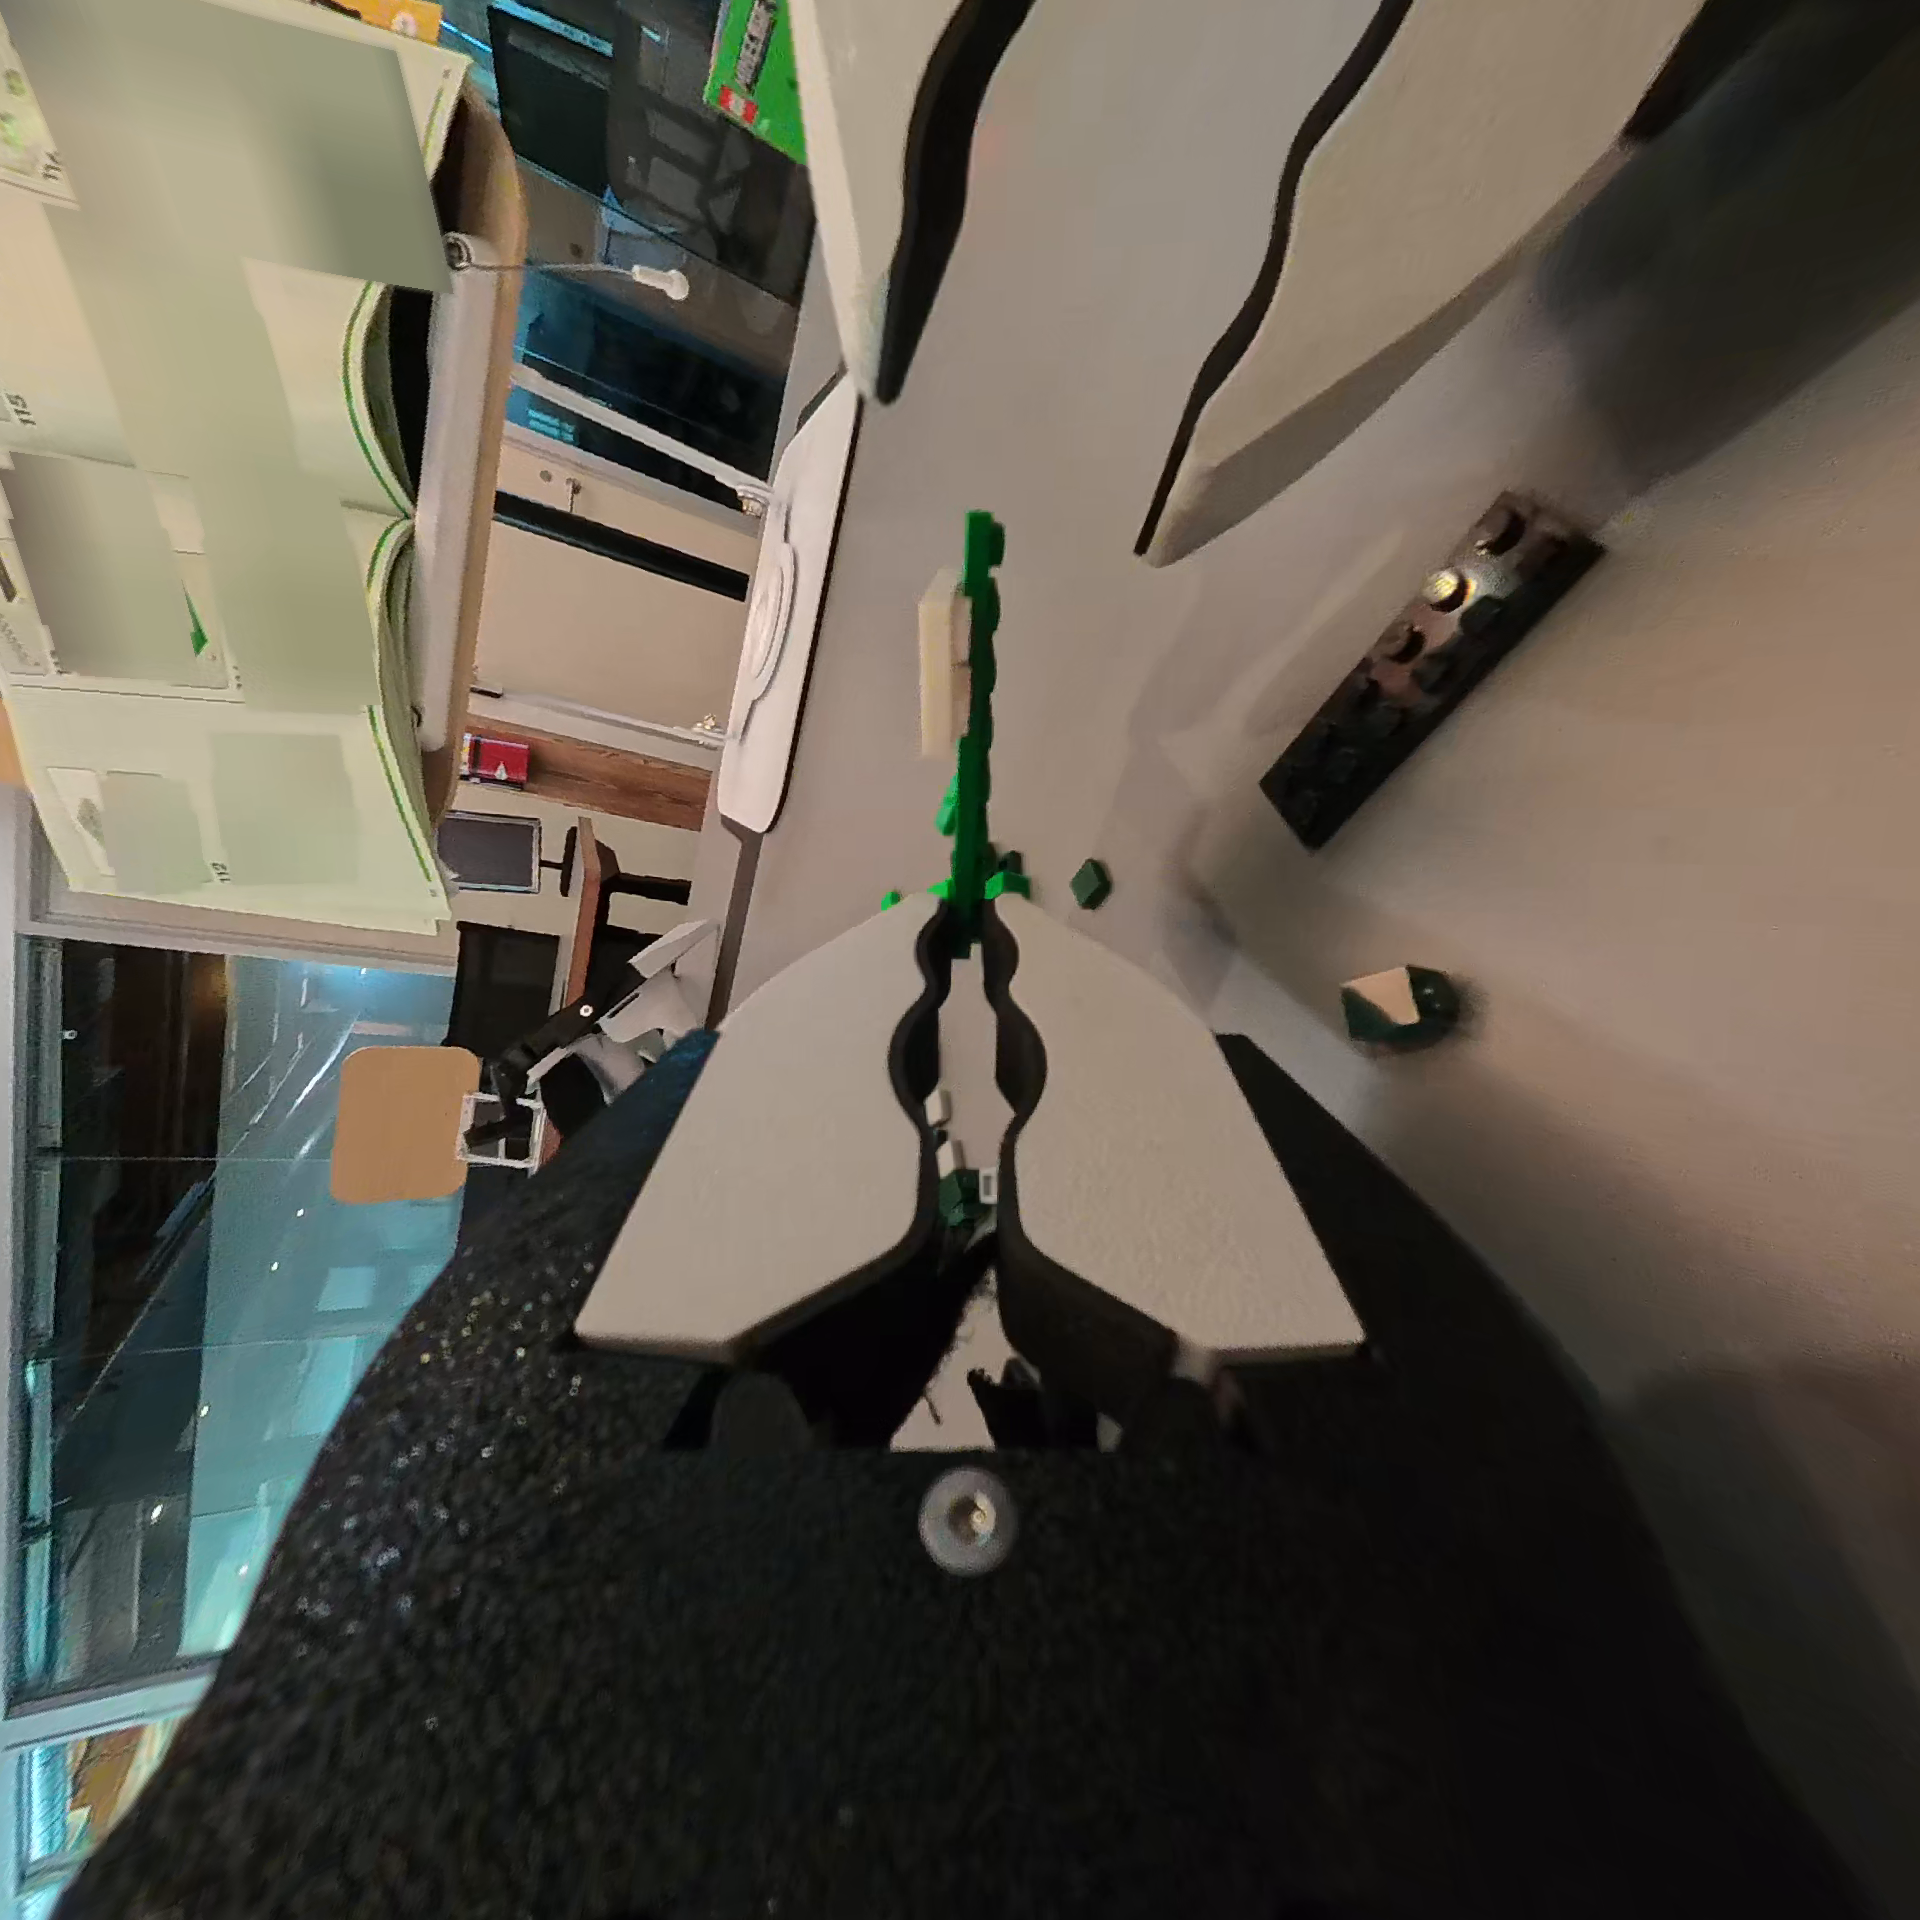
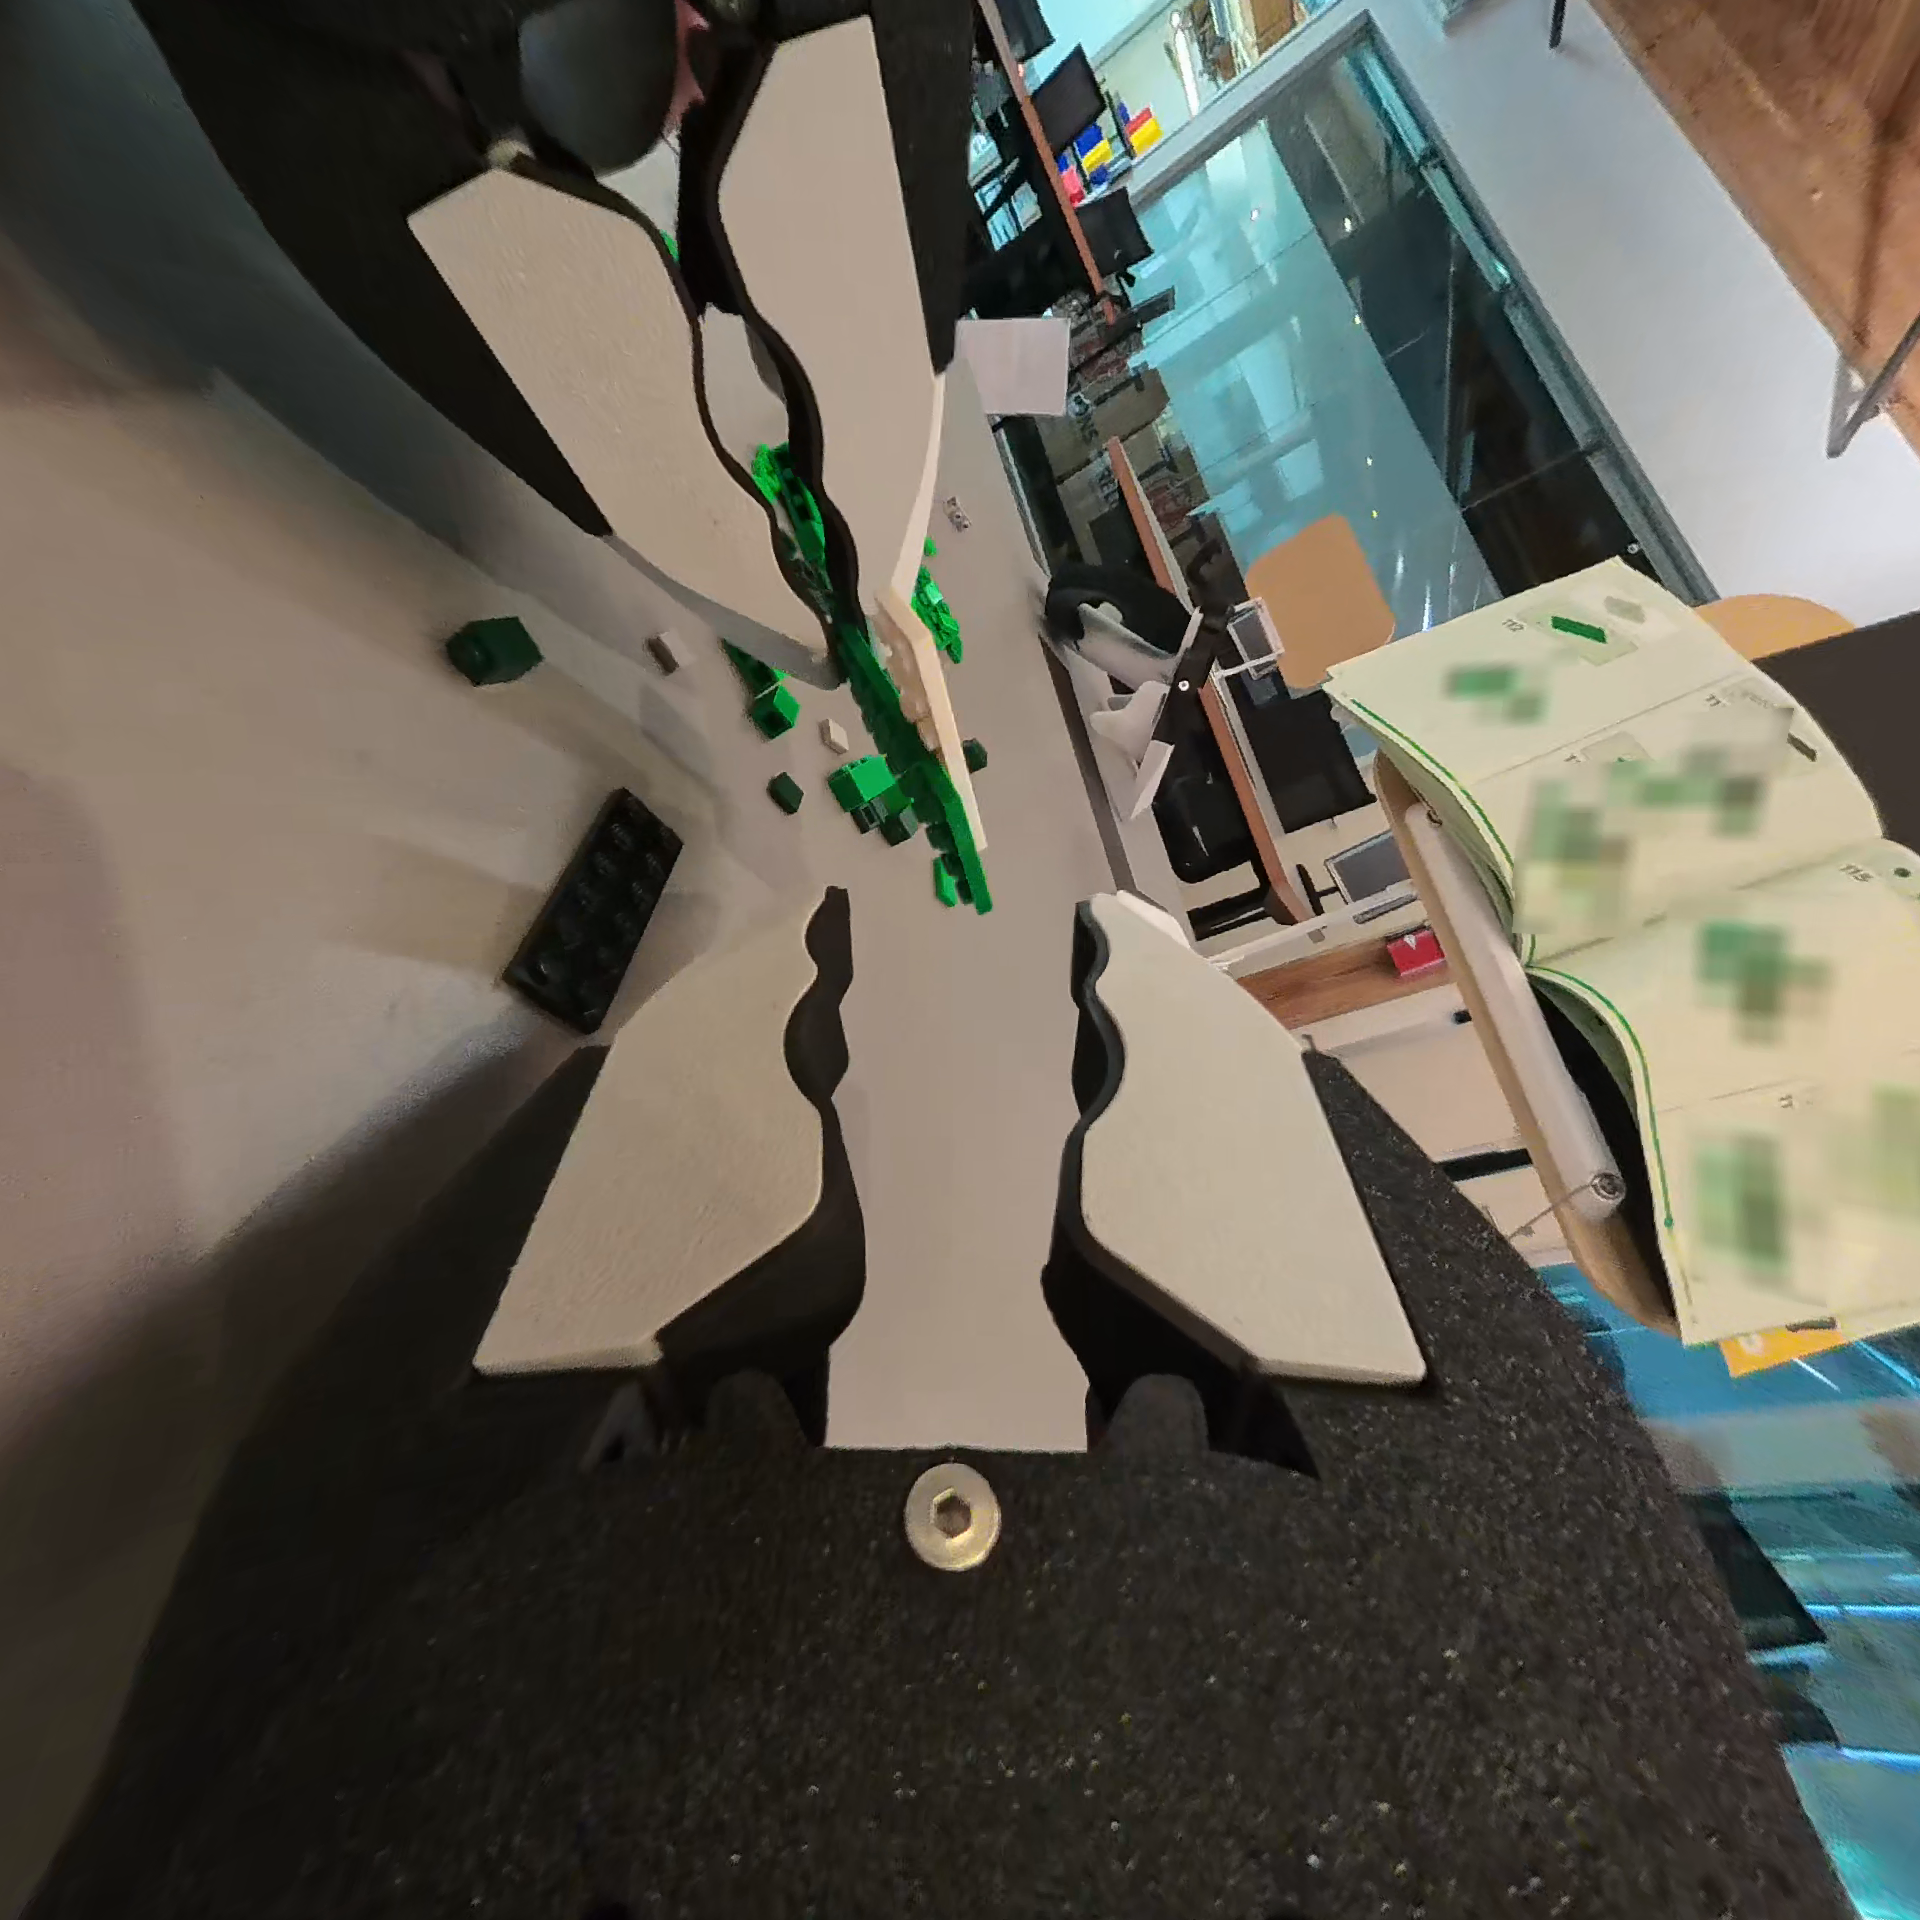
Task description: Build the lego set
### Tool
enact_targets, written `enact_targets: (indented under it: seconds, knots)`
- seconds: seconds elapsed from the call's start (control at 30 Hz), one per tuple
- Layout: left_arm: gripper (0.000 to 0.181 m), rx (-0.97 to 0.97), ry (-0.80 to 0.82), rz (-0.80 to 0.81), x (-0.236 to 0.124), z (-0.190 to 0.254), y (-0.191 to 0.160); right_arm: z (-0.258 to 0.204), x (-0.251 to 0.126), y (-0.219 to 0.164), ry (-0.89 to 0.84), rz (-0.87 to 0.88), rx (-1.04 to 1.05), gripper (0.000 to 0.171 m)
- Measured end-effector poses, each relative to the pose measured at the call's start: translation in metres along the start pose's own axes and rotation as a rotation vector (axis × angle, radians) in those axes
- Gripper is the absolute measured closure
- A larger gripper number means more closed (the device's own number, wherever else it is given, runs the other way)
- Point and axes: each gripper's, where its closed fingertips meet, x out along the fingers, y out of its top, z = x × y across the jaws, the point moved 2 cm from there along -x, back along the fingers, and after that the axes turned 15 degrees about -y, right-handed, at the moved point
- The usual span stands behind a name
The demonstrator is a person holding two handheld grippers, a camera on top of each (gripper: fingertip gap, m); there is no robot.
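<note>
The left gripper (image 1: 966, 925) pinches the near edge of a thin green lego build (image 1: 977, 717), held edge-on above the table (image 1: 1558, 1143); a white piece (image 1: 945, 665) sits on one face of the build. The right gripper (image 2: 956, 925) is spread wide with nothing between its fingers, just short of the build's other end (image 2: 914, 790).

The table is pale grey and matte, shadowed toward one side. Loose pieces lie on it: a black studded plate (image 1: 1429, 675), a small dark green brick (image 1: 1089, 883), and a dark green sloped piece (image 1: 1397, 1008) well apart from the plate. From the right wrist view more green bricks (image 2: 868, 790) cluster beside the build, with a dark green cube (image 2: 490, 649) and a small grey tile (image 2: 665, 649) farther out.

An open instruction booklet (image 2: 1662, 935) rests on a wooden stand (image 2: 1475, 1039) at the table's edge. Behind it the room has glass partitions (image 2: 1351, 312), desks with dark monitors (image 2: 1070, 88), a tan chair back (image 2: 1320, 592) and shelves with coloured bins (image 2: 1117, 140).
</note>
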Motion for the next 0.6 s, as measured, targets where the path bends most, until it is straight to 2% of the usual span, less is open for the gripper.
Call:
enact_targets:
  seconds: [0.27, 0.37, 0.47, 0.6]
  knots:
    - [0.176, 0.034, -0.034, 0.025, 0.000, 0.008, 0.007, -0.007, -0.004, 0.006, 0.000, 0.045, -0.085, 0.140]
    - [0.176, 0.045, -0.034, 0.035, 0.000, 0.009, 0.009, -0.008, -0.005, 0.007, -0.012, 0.058, -0.127, 0.148]
    - [0.176, 0.054, -0.038, 0.040, 0.000, 0.010, 0.010, -0.009, -0.006, 0.007, -0.017, 0.067, -0.160, 0.163]
    - [0.176, 0.055, -0.041, 0.047, 0.000, 0.011, 0.010, -0.011, -0.007, 0.005, 0.007, 0.062, -0.158, 0.163]
